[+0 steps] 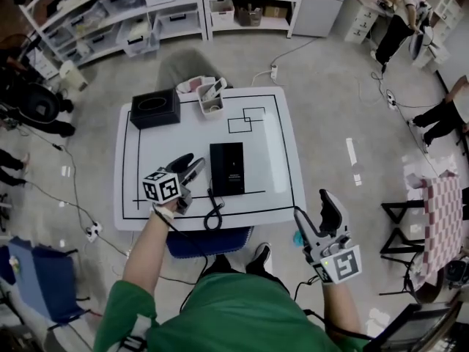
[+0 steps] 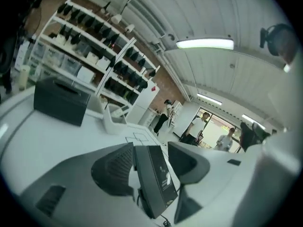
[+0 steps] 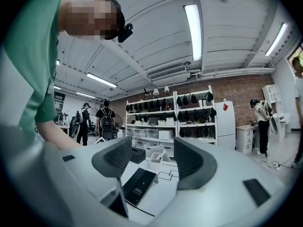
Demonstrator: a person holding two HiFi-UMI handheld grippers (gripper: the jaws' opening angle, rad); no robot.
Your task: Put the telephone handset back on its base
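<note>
The black telephone [image 1: 227, 169] lies flat near the middle of the white table [image 1: 282, 160], and its cord [image 1: 212, 213] loops off the near end. From above, handset and base look like one slab. My left gripper [image 1: 192, 165] rests just left of the phone. In the left gripper view its jaws [image 2: 150, 151] stand open with the telephone [image 2: 155, 183] ahead between them, its edge close to the left pad [image 2: 116, 167] and a gap on the right side. My right gripper [image 1: 316, 210] hangs off the table's near right corner, open and empty [image 3: 152, 155]. It looks toward the telephone [image 3: 138, 186].
A black box [image 1: 155, 108] and a white bin [image 1: 210, 100] holding small items stand at the table's far left. A blue stool [image 1: 209, 242] sits under the near edge. Cables run across the floor. Shelving lines the far wall and people stand at the right.
</note>
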